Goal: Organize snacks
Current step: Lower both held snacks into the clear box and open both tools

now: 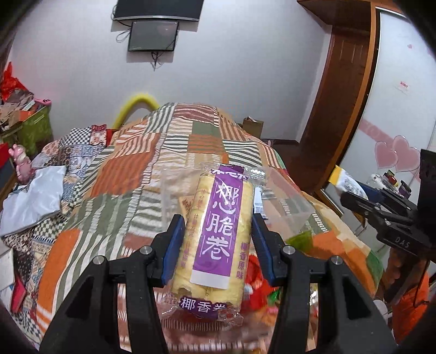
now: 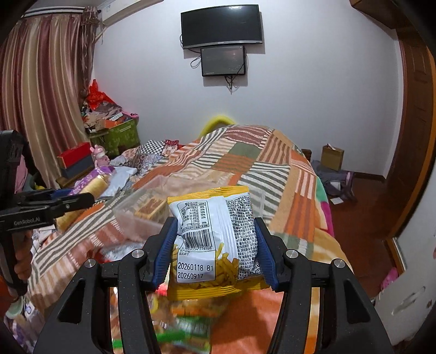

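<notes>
Bedroom, patchwork bedspread (image 1: 163, 163): left gripper (image 1: 215, 239) clamps a wafer-roll pack (image 1: 215, 231), right gripper (image 2: 215, 245) clamps a chip bag (image 2: 215, 239); both carried, next likely lowering into the clear bin (image 2: 141, 209).

Bed under a patchwork quilt (image 2: 245, 163) of orange, green and striped squares. On the white wall beyond, a curved dark TV (image 2: 222, 24) with a smaller screen (image 2: 223, 61) mounted just below it, cables dangling. Striped reddish curtain (image 2: 41, 95) at left, beside a green box (image 2: 120, 136) heaped with papers and a red bag. Red box (image 2: 75, 156) near a pink toy figure (image 2: 99, 155) (details too small). Yellow curved tube (image 1: 137, 103) behind the bed. Cardboard box (image 2: 332, 157) on the dark wood floor. Wardrobe door with pink heart stickers (image 1: 396, 155).
</notes>
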